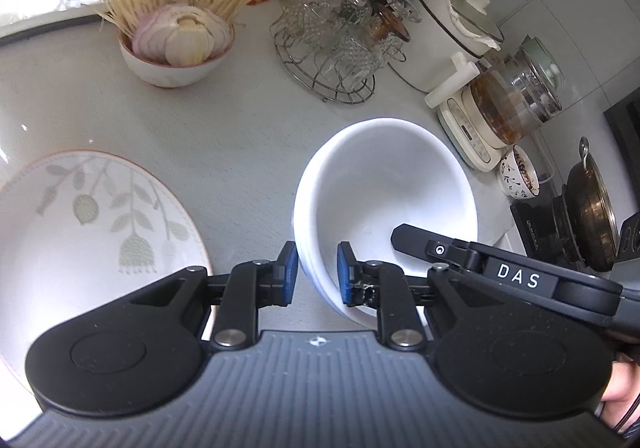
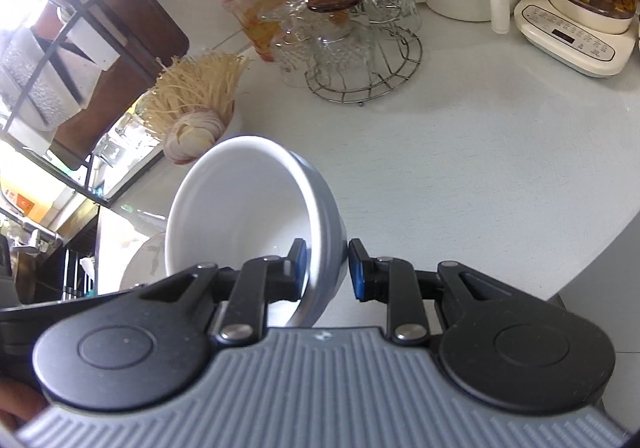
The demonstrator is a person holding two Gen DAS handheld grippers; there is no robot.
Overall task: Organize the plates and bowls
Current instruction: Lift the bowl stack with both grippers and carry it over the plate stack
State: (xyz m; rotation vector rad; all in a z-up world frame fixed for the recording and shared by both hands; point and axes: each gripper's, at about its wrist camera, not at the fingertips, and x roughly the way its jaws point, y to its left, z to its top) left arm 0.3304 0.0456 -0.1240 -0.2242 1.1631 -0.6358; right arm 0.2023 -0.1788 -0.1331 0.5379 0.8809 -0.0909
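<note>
A stack of white bowls (image 1: 384, 184) hangs tilted above the grey counter, held from two sides. My left gripper (image 1: 317, 268) is shut on the stack's near rim, one blue pad outside the wall and one inside. My right gripper (image 2: 329, 268) is shut on the opposite rim of the white bowl (image 2: 240, 200); one of its fingers (image 1: 412, 242) shows inside the bowl in the left wrist view. A large white plate (image 1: 92, 216) with a pale leaf pattern lies on the counter to the left, and its edge (image 2: 144, 264) peeks out behind the bowl.
A bowl of noodles and sliced onion (image 1: 176, 44) stands at the back left. A wire rack of glass cups (image 1: 336, 48), a white pot (image 1: 448, 32), a glass kettle on its base (image 1: 504, 108) and a small patterned bowl (image 1: 518, 172) line the back right. A wok (image 1: 588, 216) sits beyond the counter's right edge.
</note>
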